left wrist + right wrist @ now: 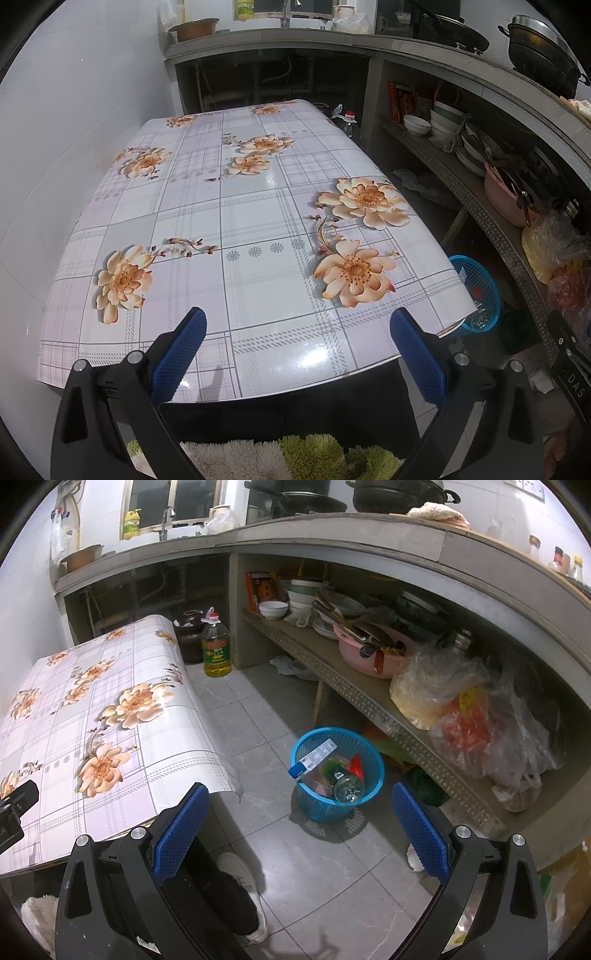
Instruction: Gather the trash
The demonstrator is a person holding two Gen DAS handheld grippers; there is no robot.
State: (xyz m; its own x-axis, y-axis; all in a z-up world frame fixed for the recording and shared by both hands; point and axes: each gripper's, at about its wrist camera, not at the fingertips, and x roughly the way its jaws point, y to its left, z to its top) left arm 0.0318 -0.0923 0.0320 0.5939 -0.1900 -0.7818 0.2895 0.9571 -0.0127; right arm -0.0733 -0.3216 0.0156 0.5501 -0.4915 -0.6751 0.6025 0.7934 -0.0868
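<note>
We hold the left gripper (297, 354) with jaws spread and empty over the tabletop's (236, 221) near edge. Our right gripper (300, 830), also spread and empty, hovers above the blue wastebasket (371, 771) on the floor, just beside the tabletop's right edge, holding trash.

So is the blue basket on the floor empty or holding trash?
Holding trash. The blue basket stands upright with a white-and-blue box, an upturned bottle and wrappers inside.

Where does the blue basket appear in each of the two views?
Left wrist view: the blue basket is at the right, on the floor, partly hidden behind the table corner.
Right wrist view: it stands in the centre, on the floor tiles, fully visible, holding trash.
Shared landmark: the flowered tablecloth, beside the basket in both views.
</note>
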